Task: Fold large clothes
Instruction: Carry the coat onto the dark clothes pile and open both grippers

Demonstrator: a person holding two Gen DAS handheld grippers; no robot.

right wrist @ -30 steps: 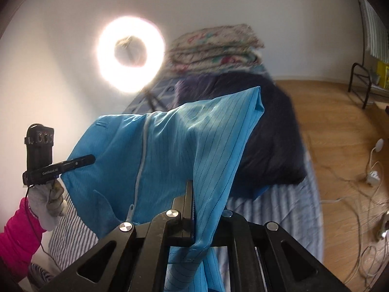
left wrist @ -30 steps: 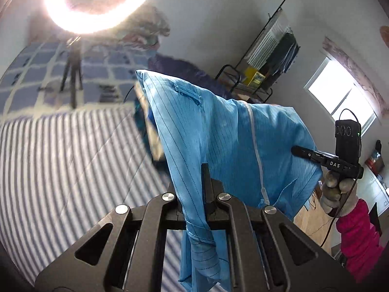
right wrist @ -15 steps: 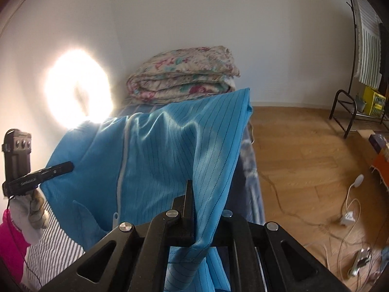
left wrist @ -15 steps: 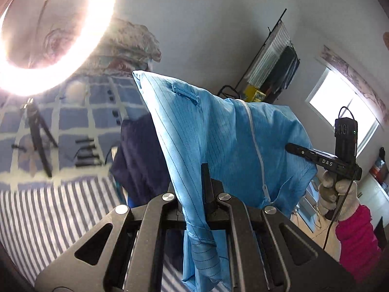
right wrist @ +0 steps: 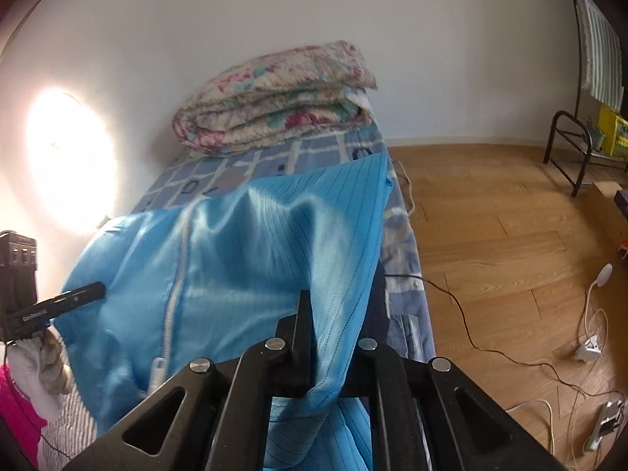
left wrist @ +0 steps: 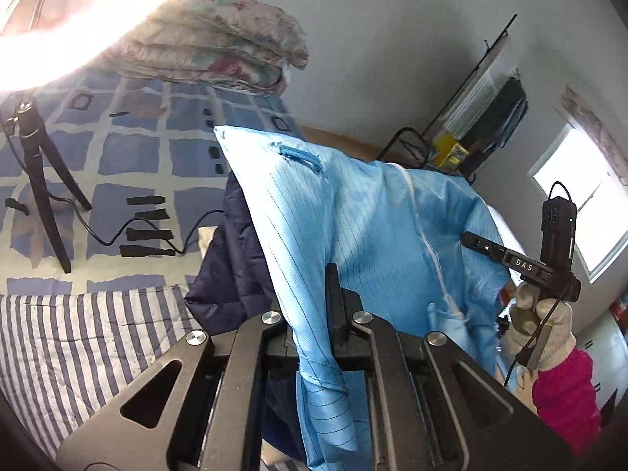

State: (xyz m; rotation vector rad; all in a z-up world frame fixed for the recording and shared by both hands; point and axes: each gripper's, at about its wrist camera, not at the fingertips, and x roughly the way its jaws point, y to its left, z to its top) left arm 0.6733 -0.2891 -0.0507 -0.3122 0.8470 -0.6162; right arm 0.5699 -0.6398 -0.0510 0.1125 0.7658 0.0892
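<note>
Left wrist view shows my left claw (left wrist: 314,306) clamped narrow on a fold of the blue garment (left wrist: 353,227), the cloth rising ahead of the jaws and draping down below them. Beyond it to the right, my right claw (left wrist: 471,240) reaches into the same cloth, carried by a gloved hand (left wrist: 545,325) with a pink sleeve (left wrist: 565,396). A dark navy garment (left wrist: 235,259) hangs just left of the blue one, over the striped bedcover (left wrist: 78,345). Further ahead and left stands a tripod (left wrist: 39,180) on the checked blue bedding (left wrist: 129,149), with a folded floral quilt (left wrist: 219,51) behind it.

From the right wrist, the right claw (right wrist: 329,337) has the blue garment (right wrist: 255,259) running between its jaws, which have just been opening a little; I cannot tell whether the pads press it. The zip (right wrist: 172,298) runs down left of that claw, and the left claw (right wrist: 92,290) shows at the far left. Wooden floor (right wrist: 490,235) lies to the right.
</note>
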